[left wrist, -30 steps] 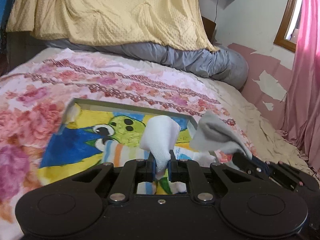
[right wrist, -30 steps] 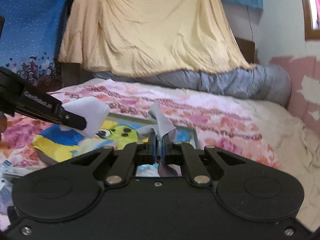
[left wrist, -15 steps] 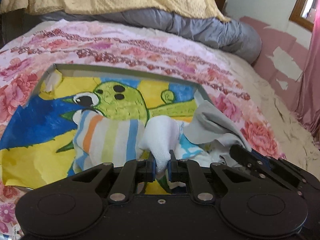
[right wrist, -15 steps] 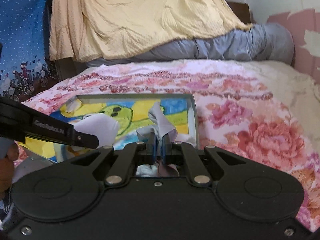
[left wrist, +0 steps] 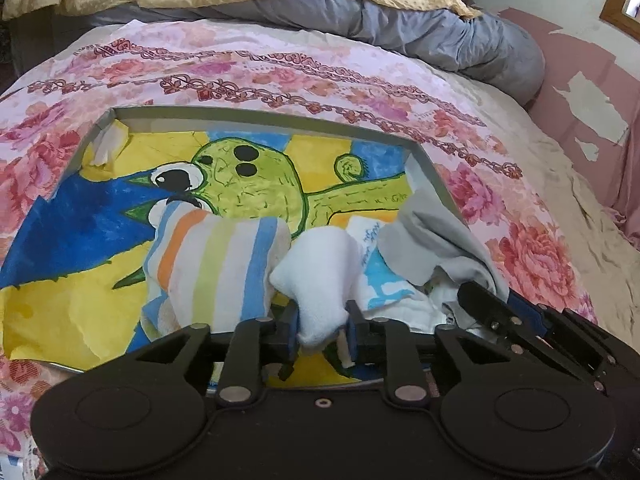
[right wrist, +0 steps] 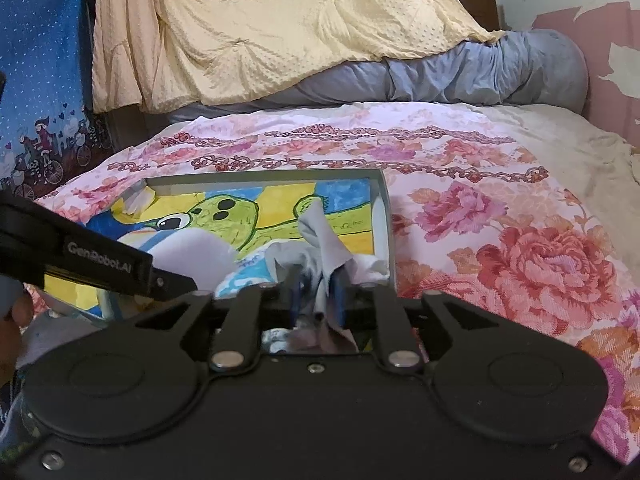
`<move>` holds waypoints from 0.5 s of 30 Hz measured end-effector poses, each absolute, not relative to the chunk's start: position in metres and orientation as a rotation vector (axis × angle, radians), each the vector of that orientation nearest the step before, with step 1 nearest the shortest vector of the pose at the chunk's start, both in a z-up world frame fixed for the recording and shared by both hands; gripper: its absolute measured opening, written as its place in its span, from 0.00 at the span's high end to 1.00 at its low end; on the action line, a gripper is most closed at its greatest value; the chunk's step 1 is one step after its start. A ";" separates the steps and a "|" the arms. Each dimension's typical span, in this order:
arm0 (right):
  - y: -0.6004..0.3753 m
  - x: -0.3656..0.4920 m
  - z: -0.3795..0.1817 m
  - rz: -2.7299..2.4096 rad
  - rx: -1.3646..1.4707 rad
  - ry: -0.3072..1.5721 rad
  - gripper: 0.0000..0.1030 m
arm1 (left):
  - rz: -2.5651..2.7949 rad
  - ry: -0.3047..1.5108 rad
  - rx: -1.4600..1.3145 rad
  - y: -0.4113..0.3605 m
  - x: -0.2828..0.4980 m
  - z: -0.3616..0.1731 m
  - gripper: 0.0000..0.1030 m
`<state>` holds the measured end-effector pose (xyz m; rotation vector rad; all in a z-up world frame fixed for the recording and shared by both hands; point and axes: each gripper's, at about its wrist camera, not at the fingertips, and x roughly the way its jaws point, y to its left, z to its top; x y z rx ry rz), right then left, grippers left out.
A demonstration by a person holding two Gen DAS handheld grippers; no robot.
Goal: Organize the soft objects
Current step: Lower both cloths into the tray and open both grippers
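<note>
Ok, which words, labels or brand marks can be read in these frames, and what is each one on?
"GenRobot.AI": on the side of the left gripper, seen in the right wrist view.
Blue handwriting on the white paper in the tray: too blurred to read.
Nothing else legible.

Each gripper is matte black plastic. The left gripper (left wrist: 322, 330) has a broad flat body with two shallow round discs, one on each side, and angled link arms pinned by silver rivets; a small screw sits at the centre. Its fingers carry blue pads (left wrist: 293, 330). The right gripper (right wrist: 316, 298) has the same build, with blue pads (right wrist: 338, 300) and small screws at its lower corners. One finger of the left gripper bears pale "GenRobot.AI" lettering (right wrist: 99, 267).
</note>
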<state>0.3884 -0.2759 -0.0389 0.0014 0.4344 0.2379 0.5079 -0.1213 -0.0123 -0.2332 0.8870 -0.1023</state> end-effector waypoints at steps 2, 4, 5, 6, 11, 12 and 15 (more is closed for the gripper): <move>-0.279 0.387 -0.037 0.236 0.014 0.429 0.73 | -0.095 0.885 -0.236 -0.122 0.507 -0.010 0.67; -0.282 0.385 -0.033 0.234 0.024 0.421 0.63 | -0.089 0.877 -0.236 -0.121 0.505 -0.006 0.62; -0.284 0.384 -0.031 0.233 0.027 0.417 0.63 | -0.090 0.875 -0.236 -0.121 0.504 -0.004 0.59; -0.285 0.383 -0.029 0.234 0.031 0.416 0.61 | -0.087 0.872 -0.235 -0.121 0.503 -0.003 0.56; -0.289 0.372 -0.016 0.231 0.022 0.382 0.45 | -0.063 0.842 -0.247 -0.115 0.492 0.010 0.47; -0.290 0.369 -0.012 0.235 0.027 0.375 0.42 | -0.059 0.833 -0.254 -0.114 0.489 0.014 0.45; -0.292 0.358 0.003 0.243 0.049 0.345 0.30 | -0.050 0.799 -0.263 -0.109 0.478 0.027 0.40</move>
